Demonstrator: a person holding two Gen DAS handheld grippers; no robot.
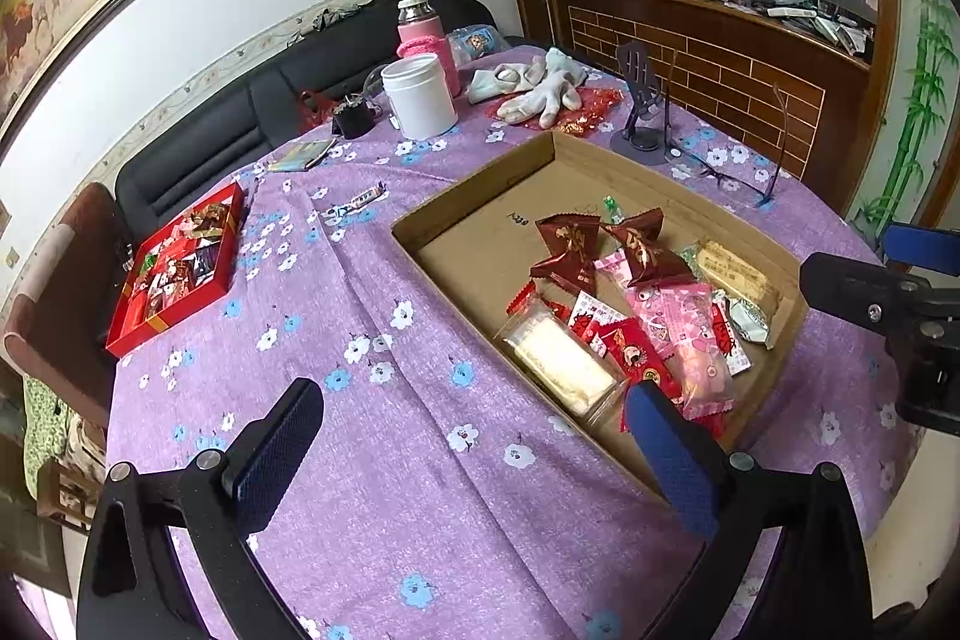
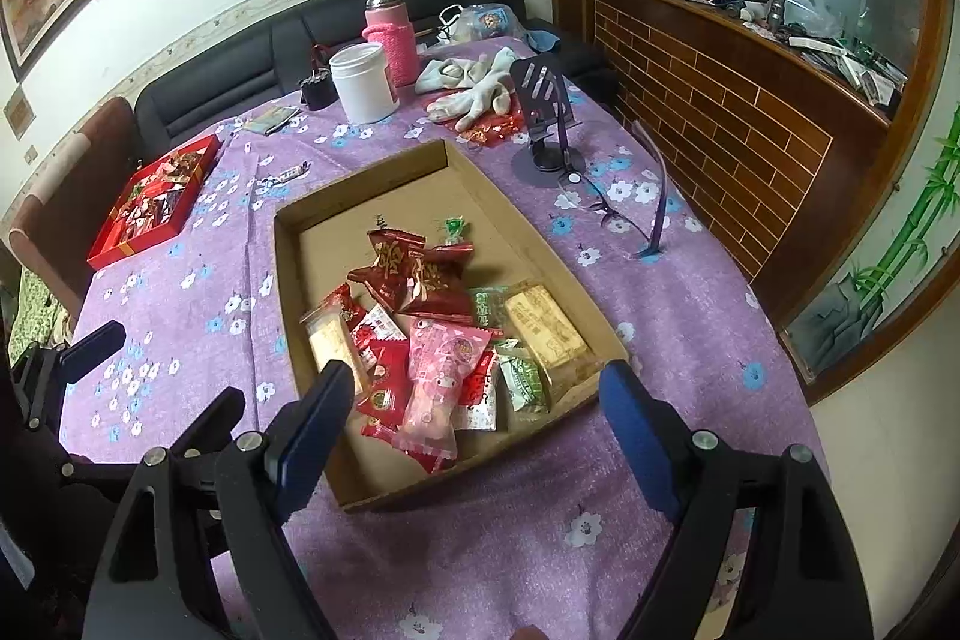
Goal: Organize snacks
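2 grippers hang over a round table with a purple flowery cloth (image 2: 180,292), and both are wide open with nothing in them. The snacks (image 2: 444,340) lie in a messy pile inside a flat cardboard tray (image 2: 288,244). They sit at the end of the tray nearest the grippers. The far end of the tray is bare.

Things could go wrong from here. The packets lie on top of each other, so a grab could catch 2 at once or pinch only a thin edge. Then a packet may slip out and fall. The wrappers look shiny and slippery too. The tray looks light, so a push on its wall may slide it on the cloth.

The right gripper (image 2: 474,400) is just above the near end of the tray. The pink packet (image 2: 444,370) shows right between its fingers, with a pale cake bar (image 2: 330,346) by the left finger. The left gripper (image 1: 474,424) is off to the left side of the tray. Its right finger (image 1: 666,454) is over the tray's near corner, close to a clear packet with a pale cake (image 1: 558,364). Its other finger is over the cloth.

A red box (image 1: 174,268) with more sweets sits well apart on the left.
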